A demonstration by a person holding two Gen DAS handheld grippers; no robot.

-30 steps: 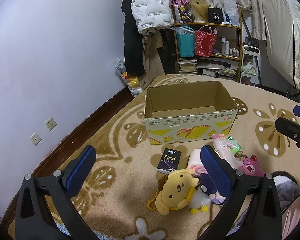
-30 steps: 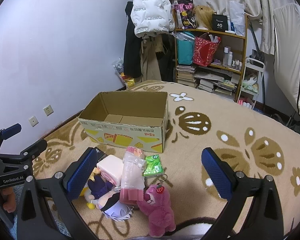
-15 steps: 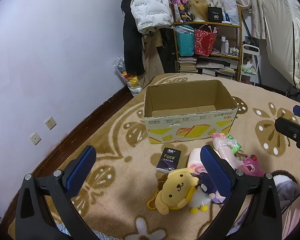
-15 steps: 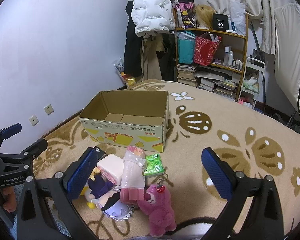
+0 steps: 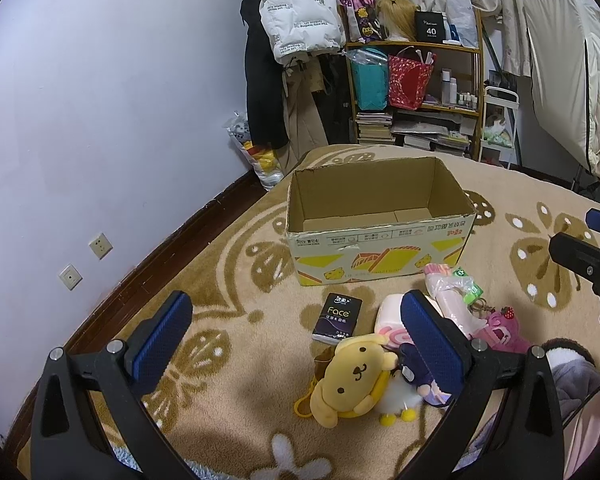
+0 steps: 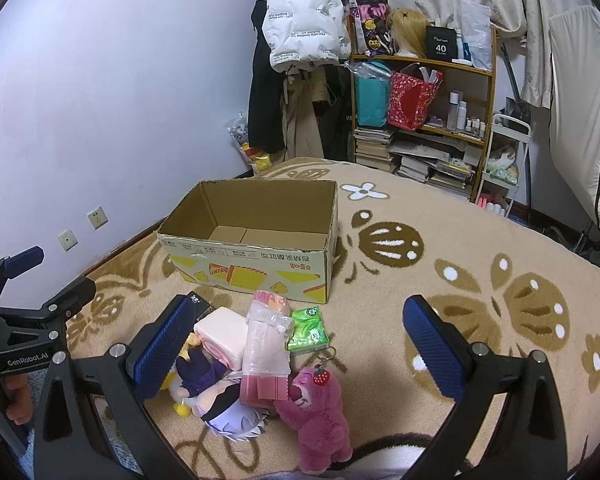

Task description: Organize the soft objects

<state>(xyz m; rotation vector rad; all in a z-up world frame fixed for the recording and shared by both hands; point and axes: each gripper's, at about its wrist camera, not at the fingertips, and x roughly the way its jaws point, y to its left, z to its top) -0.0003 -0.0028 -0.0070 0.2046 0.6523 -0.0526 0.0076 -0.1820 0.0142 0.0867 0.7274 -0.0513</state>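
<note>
While both hover above the toy pile (image 6: 256, 356) | left gripper (image 5: 296, 340) fingers apart, empty | right gripper (image 6: 296, 340) likewise

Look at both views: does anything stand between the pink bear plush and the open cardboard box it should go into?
Yes. The green tissue pack and the clear-wrapped pink package lie on the rug between the pink bear plush and the cardboard box. They are low, so lifting over them looks feasible. The box top is open.

Ahead of me a white puffer jacket (image 5: 298, 8) hangs beside a wooden shelf (image 5: 414, 46) crowded with bags, bottles and stacked books (image 5: 374, 126), with two wall sockets (image 5: 86, 260) at my left.
</note>
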